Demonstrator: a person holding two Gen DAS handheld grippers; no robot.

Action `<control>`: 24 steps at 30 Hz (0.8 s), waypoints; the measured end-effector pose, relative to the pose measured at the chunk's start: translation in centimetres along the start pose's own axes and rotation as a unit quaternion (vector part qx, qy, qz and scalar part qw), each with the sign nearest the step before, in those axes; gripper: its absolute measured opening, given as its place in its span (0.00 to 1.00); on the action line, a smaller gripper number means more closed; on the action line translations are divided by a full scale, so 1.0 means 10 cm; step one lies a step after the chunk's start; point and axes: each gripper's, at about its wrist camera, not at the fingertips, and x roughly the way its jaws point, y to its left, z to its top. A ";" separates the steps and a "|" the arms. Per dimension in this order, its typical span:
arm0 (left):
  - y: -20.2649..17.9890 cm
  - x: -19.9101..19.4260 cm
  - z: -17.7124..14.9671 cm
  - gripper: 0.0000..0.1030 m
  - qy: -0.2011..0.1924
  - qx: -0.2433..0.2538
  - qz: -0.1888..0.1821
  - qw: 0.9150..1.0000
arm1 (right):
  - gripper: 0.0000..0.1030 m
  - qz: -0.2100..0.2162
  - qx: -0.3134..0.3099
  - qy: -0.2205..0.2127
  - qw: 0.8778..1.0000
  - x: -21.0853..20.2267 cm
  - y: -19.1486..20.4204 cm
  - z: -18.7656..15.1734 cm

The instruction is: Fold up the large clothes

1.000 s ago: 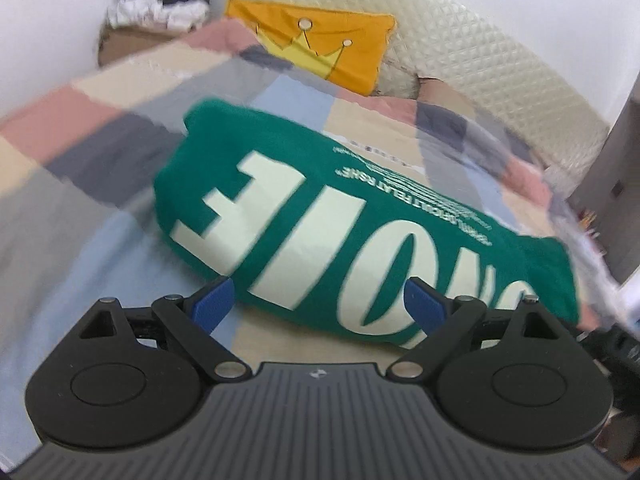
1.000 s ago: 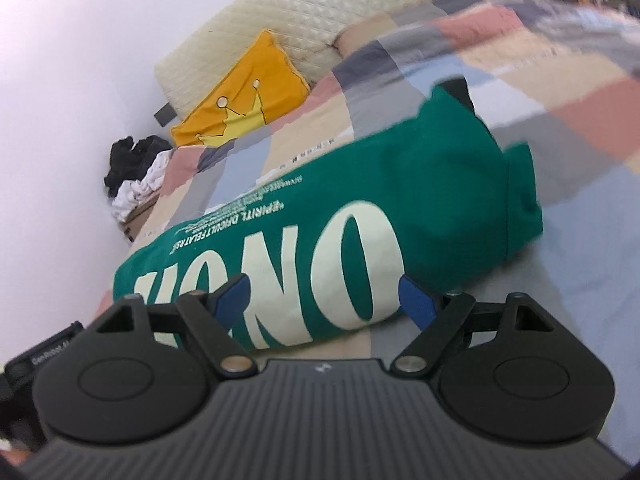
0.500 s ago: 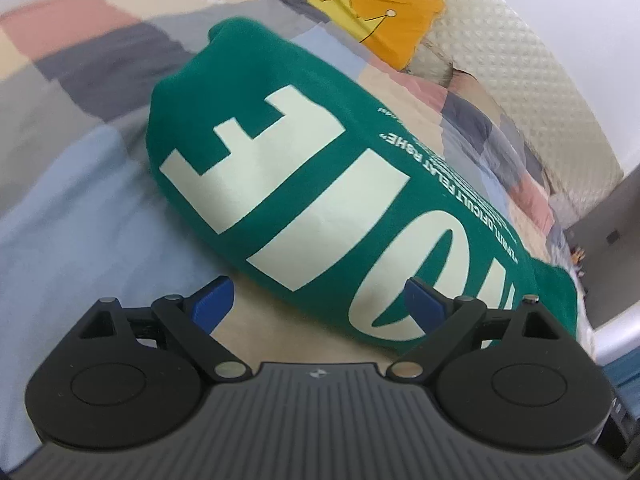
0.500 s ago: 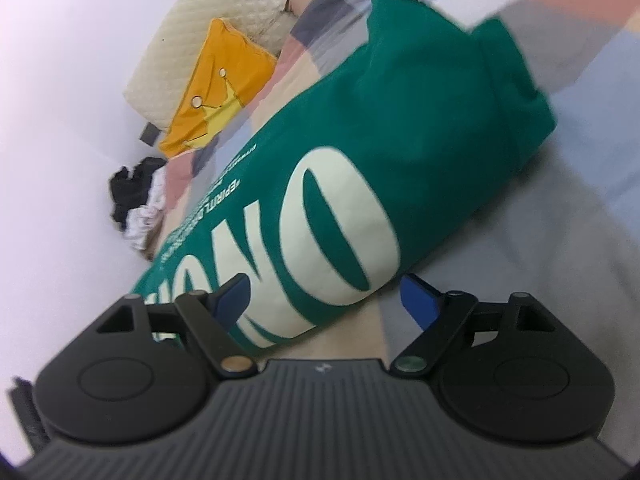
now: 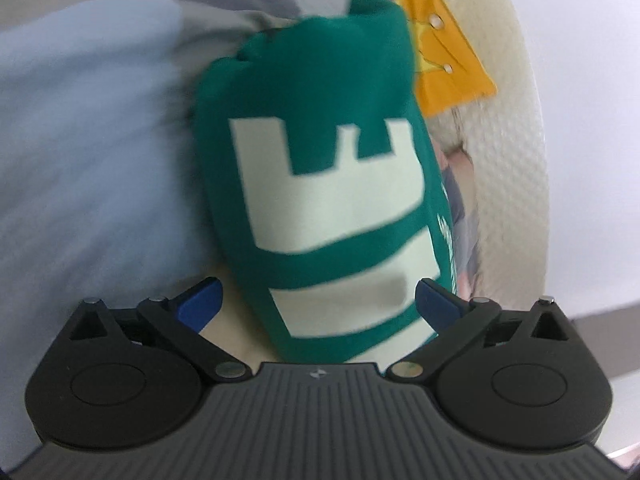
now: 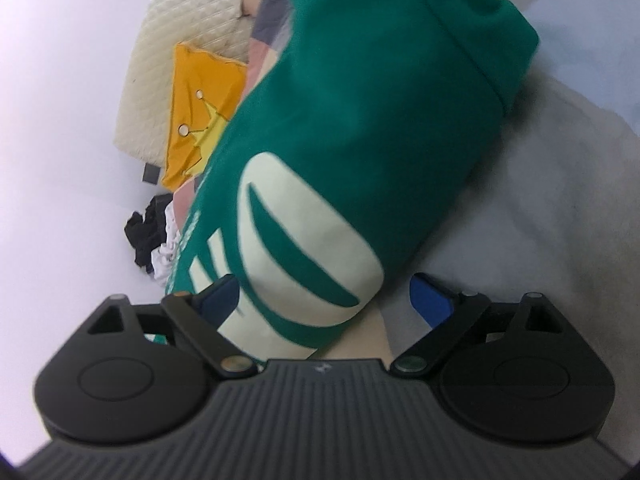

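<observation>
Already partly folded: green cotton sweatshirt with cream block lettering (image 5: 320,184) lies as long narrow bundle on patchwork bed cover (image 5: 92,120), sleeves not visible, apparently tucked. Remaining, by judgement: crosswise fold(s) to shorten bundle. Left tool (image 5: 318,300) jaws opening, one end of bundle between them, pads not pressing. Right tool (image 6: 324,300) jaws opening astride other end, no clamp seen. Surroundings: orange crown-print cushion (image 6: 200,108), cream quilted headboard (image 5: 508,160), dark-and-white clothes pile (image 6: 154,236) by wall. Nothing obstructs fold path.

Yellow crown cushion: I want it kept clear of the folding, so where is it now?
The yellow crown cushion leans on the cream quilted headboard just beyond the green garment, upper right in the left wrist view and left of it in the right wrist view.
</observation>
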 end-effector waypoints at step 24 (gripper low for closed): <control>-0.10 0.62 0.42 0.91 -0.030 -0.068 -0.003 0.997 | 0.93 0.053 0.142 -0.068 0.986 0.31 -0.18 0.35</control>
